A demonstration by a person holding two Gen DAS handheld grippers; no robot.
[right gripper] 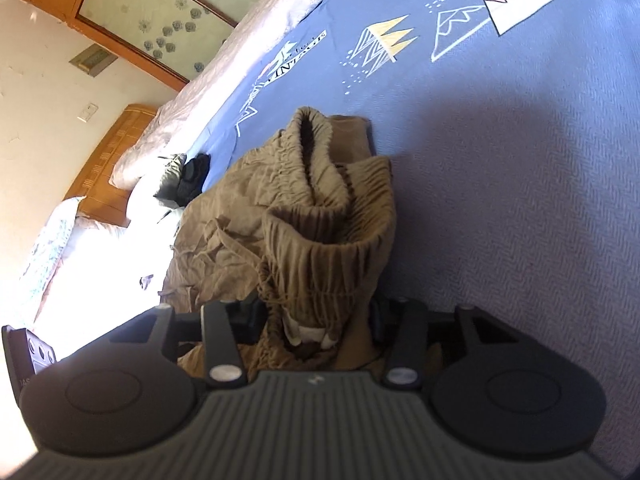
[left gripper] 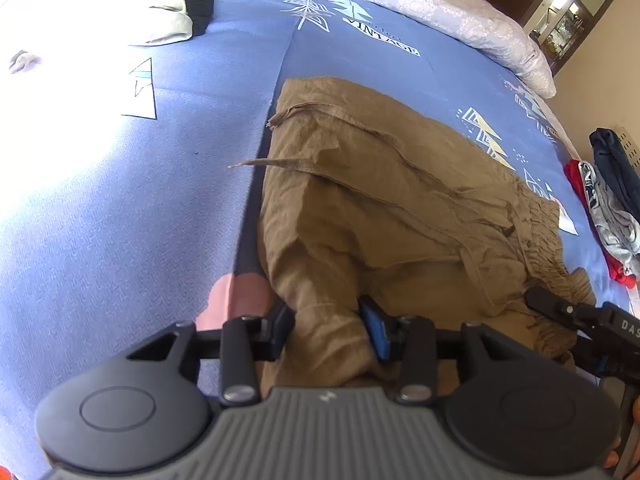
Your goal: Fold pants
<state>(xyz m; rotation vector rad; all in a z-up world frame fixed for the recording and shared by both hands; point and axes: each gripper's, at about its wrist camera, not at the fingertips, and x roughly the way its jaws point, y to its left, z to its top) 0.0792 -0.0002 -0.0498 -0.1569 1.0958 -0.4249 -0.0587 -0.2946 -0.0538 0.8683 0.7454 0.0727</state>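
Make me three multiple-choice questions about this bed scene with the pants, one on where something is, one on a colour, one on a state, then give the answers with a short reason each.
1. Where do the pants lie?
A. on the blue bedspread
B. on the floor
C. on a chair

2. What colour are the pants?
A. black
B. tan brown
C. red

3. What is between the left gripper's fingers?
A. nothing
B. a white pillow
C. a bunched part of the pants

Answers:
1. A, the left wrist view shows the bedspread on all sides of the fabric.
2. B, both views show the same tan cloth; the gathered waistband matches.
3. C, tan fabric fills the gap between the blue-padded fingers.
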